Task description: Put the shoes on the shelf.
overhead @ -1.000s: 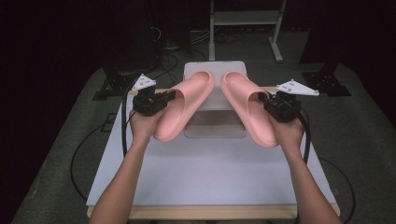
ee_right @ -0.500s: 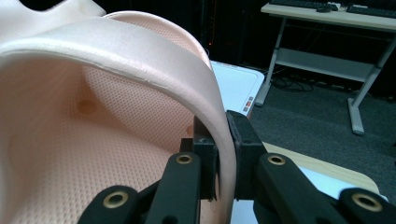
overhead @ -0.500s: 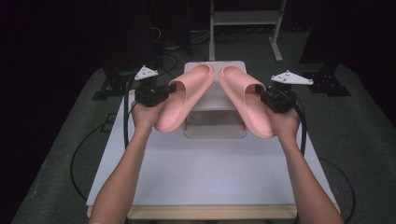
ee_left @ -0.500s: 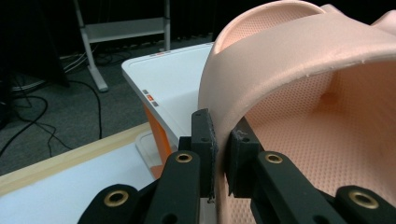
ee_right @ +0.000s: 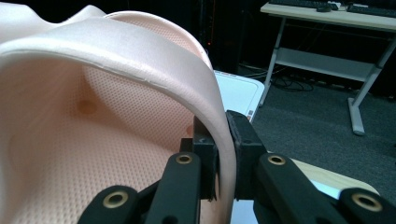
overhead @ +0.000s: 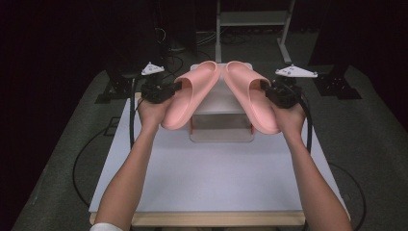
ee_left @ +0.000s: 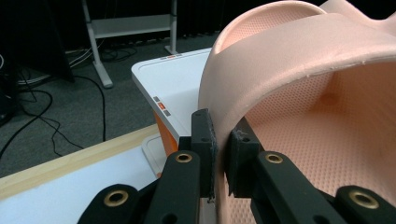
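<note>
Both slippers have travelled up and away from the person since the earlier frame, and now hang above the white box [overhead: 221, 103] rather than in front of it. Left tool [overhead: 174, 87] is clamped on the outer edge of the left slipper [overhead: 190, 98]'s strap; right tool [overhead: 266, 88] pinches the right slipper [overhead: 250, 98]'s strap the same way — in each gripper view the black pads press the thin pink band from both sides, with the dimpled footbed behind.

Gripping the strap edge looks like a sensible choice: it is the one thin part of a thick foam shoe that narrow jaws can bite. Toes tilt inward and nearly meet over the far end of the box, heels spread toward the hands, which probably lines the pair up to be lowered side by side.

That box sits at the far middle of the desk [overhead: 216, 183], with an orange-trimmed base under its closed lid. What is inside cannot be seen.
</note>
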The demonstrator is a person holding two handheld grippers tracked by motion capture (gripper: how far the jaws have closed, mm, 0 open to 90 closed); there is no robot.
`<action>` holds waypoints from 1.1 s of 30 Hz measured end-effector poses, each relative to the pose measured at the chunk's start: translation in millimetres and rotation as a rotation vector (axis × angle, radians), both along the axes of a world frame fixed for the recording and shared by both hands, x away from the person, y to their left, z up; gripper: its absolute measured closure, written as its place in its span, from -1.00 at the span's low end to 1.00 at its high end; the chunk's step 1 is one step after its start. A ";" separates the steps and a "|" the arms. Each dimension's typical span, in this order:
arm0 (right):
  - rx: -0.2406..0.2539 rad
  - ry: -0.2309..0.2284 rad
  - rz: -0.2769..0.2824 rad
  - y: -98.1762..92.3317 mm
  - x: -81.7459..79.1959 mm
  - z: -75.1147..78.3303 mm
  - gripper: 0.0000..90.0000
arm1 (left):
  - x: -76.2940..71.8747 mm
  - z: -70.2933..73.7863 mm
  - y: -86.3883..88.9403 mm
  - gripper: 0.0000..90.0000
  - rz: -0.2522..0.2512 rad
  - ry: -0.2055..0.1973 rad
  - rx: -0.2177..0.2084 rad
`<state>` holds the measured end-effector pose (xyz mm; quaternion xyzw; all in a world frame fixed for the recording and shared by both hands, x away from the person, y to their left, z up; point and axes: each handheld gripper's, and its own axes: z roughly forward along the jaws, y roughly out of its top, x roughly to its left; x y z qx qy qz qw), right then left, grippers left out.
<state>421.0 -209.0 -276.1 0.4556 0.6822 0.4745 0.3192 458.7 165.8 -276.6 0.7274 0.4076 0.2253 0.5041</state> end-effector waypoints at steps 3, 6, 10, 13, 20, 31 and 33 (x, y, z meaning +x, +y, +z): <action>0.011 0.000 -0.001 1.8 5.4 1.7 0.84 | 4.1 1.8 -2.3 0.85 0.007 0.001 -0.004; 0.013 0.005 -0.009 3.7 11.4 2.7 0.84 | 7.9 3.8 -4.5 0.85 0.018 0.004 0.002; 0.014 0.011 -0.014 3.9 17.8 4.1 0.84 | 12.1 5.0 -4.9 0.85 0.025 0.006 0.006; 0.010 0.013 -0.022 3.0 21.6 4.7 0.84 | 15.5 4.8 -5.7 0.85 0.035 0.012 0.008; 0.010 0.025 -0.049 1.0 32.2 7.8 0.84 | 24.8 3.1 -9.4 0.85 0.046 0.026 0.005; -0.005 0.048 -0.064 7.0 50.4 9.7 0.84 | 40.6 2.7 -17.0 0.85 0.072 0.047 0.007; -0.002 0.053 -0.066 8.3 53.3 8.4 0.84 | 43.1 2.9 -18.1 0.85 0.078 0.052 0.010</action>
